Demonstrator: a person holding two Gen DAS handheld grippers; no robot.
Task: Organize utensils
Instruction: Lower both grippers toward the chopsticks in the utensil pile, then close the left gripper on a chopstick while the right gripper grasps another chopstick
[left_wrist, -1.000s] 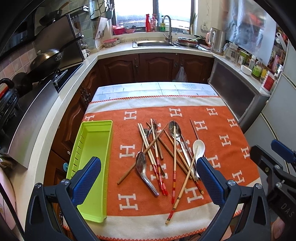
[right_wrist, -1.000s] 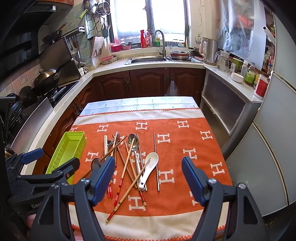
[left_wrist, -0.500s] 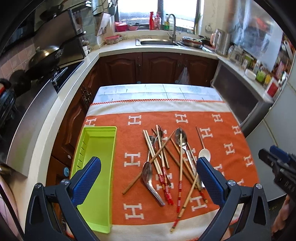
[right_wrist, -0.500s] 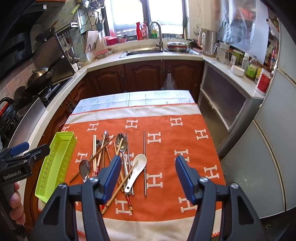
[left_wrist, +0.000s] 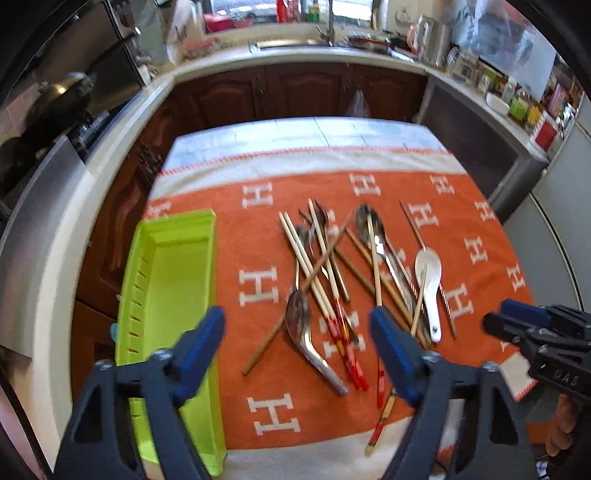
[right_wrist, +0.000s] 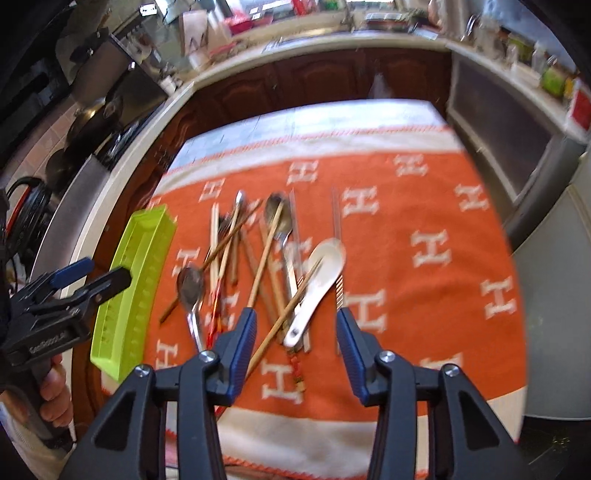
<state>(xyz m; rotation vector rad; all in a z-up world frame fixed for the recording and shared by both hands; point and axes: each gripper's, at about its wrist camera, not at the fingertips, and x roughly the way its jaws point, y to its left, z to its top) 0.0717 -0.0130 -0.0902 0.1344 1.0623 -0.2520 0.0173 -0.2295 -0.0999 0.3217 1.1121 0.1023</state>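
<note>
Both your left gripper (left_wrist: 297, 354) and right gripper (right_wrist: 295, 338) hang spread wide and empty over the near edge of the orange cloth (right_wrist: 424, 221), where the chopsticks (left_wrist: 317, 280), metal spoons (left_wrist: 306, 332) and white ceramic spoon (right_wrist: 314, 284) lie tangled, well right of the green tray (left_wrist: 173, 288). Expect light, stiff, slippery pieces. The ceramic spoon looks breakable, so pinch its handle (right_wrist: 299, 328) gently where it lies clear.

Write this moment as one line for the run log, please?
left claw: open, empty | right claw: open, empty, over white spoon | green tray: empty | chopsticks and spoons: piled on orange cloth
</note>
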